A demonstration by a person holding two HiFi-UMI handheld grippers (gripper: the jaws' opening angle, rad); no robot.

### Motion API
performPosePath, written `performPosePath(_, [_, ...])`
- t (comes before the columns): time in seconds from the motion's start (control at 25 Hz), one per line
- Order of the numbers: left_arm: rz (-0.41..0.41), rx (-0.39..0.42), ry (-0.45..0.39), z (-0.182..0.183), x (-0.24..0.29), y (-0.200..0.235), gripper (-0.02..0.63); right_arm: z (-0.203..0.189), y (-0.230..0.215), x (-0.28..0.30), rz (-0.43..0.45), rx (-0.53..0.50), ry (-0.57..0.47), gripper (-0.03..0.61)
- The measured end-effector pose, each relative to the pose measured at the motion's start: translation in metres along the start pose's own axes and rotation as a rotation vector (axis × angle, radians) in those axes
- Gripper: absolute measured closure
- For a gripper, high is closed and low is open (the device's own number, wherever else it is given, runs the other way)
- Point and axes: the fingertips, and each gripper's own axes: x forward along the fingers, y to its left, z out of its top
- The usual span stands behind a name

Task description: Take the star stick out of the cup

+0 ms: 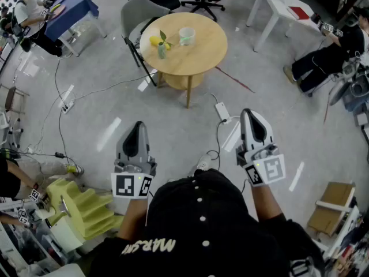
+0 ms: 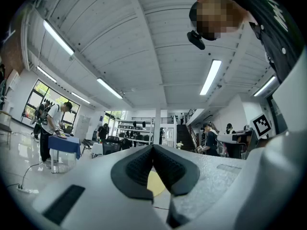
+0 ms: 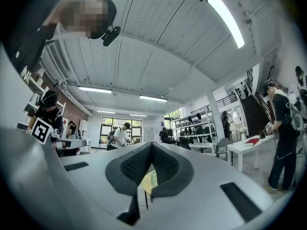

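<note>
A round wooden table (image 1: 190, 53) stands a few steps ahead on the floor. On it a small cup (image 1: 162, 52) holds a yellow star-like piece (image 1: 154, 40) and a green leaf. A pale translucent cup (image 1: 187, 36) stands to its right. Both grippers hang low by the person's body, far short of the table. The left gripper (image 1: 136, 126) (image 2: 153, 147) is shut with nothing in it. The right gripper (image 1: 252, 115) (image 3: 151, 145) is shut and empty too. Below each gripper's closed tips a sliver of the table (image 2: 156, 183) (image 3: 146, 182) shows.
A grey chair (image 1: 141, 13) stands behind the table. Cables and a power strip (image 1: 222, 111) lie on the floor between me and it. A white table (image 1: 282, 4) is at the back right, a blue-covered table (image 1: 69, 7) at the back left, a yellow-green foam shape (image 1: 81, 206) at lower left. People sit around the edges.
</note>
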Motion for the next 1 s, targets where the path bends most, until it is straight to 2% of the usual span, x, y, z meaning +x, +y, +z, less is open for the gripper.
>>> performPosePath(0.16, [0.001, 0.001, 0.000, -0.004, 0.005, -0.006, 0.611, -0.003, -0.004, 0.000, 0.010, 0.003, 0.006, 0.581])
performPosePath(0.36, [-0.007, -0.003, 0.007, -0.007, 0.009, -0.009, 0.611, 0.001, -0.003, -0.001, 0.039, 0.074, -0.047, 0.583])
performPosePath(0.6, [-0.013, 0.006, 0.010, -0.011, 0.022, -0.015, 0.611, -0.005, -0.013, 0.003, 0.043, 0.045, -0.039, 0.576])
performPosePath(0.72, [-0.007, 0.007, 0.012, -0.013, 0.035, -0.018, 0.611, -0.005, -0.022, 0.012, 0.065, 0.037, -0.043, 0.524])
performPosePath(0.88, [0.010, 0.013, -0.004, -0.011, 0.061, -0.028, 0.611, -0.005, -0.045, 0.028, 0.084, 0.018, -0.039, 0.384])
performPosePath(1.0, [0.023, 0.019, -0.018, -0.012, 0.079, -0.038, 0.611, -0.006, -0.065, 0.038, 0.099, 0.010, -0.038, 0.359])
